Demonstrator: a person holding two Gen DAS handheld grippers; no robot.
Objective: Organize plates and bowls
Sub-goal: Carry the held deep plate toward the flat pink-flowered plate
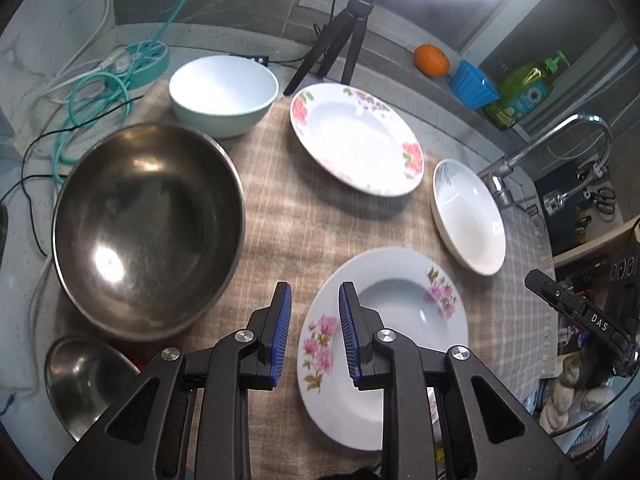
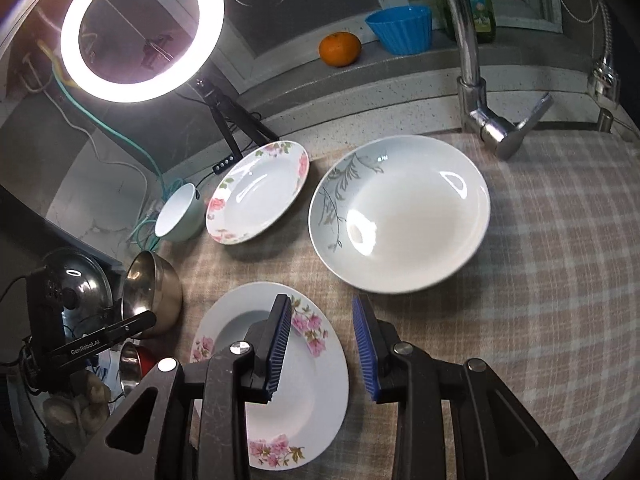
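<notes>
We see a table (image 1: 280, 216) covered by a beige checked cloth, with the dishes spread across it. In the left wrist view our left tool (image 1: 315, 334) hangs above the cloth with its blue-padded fingers (image 1: 282, 332) a little apart and nothing between them; the right-hand finger overlaps the rim of the white soup plate with pink flowers (image 1: 400, 344) at about five o'clock, but we cannot tell any contact.

At nine o'clock stands the large stainless steel bowl (image 1: 148, 232), and at seven o'clock, just beside it, a small stainless steel bowl (image 1: 84, 380). At eleven o'clock is the pale green ceramic bowl with a white inside (image 1: 223, 94). At one o'clock lies the white plate with red and pink flowers on its rim (image 1: 356, 138), and at three o'clock the white shallow dish with a grey leaf pattern (image 1: 468, 216), near the chrome tap (image 1: 560, 140).

In the right wrist view our right tool (image 2: 321, 346) is also slightly spread and empty, its left-hand finger over the pink-flowered soup plate at six o'clock. The leaf-patterned dish sits near the centre, the red-flowered plate at eleven o'clock beside it, apart. An orange (image 2: 340, 49) and a blue ribbed plastic cup (image 2: 400, 28) sit on the ledge at twelve o'clock, and a lit ring lamp (image 2: 142, 32) glows at ten o'clock.
</notes>
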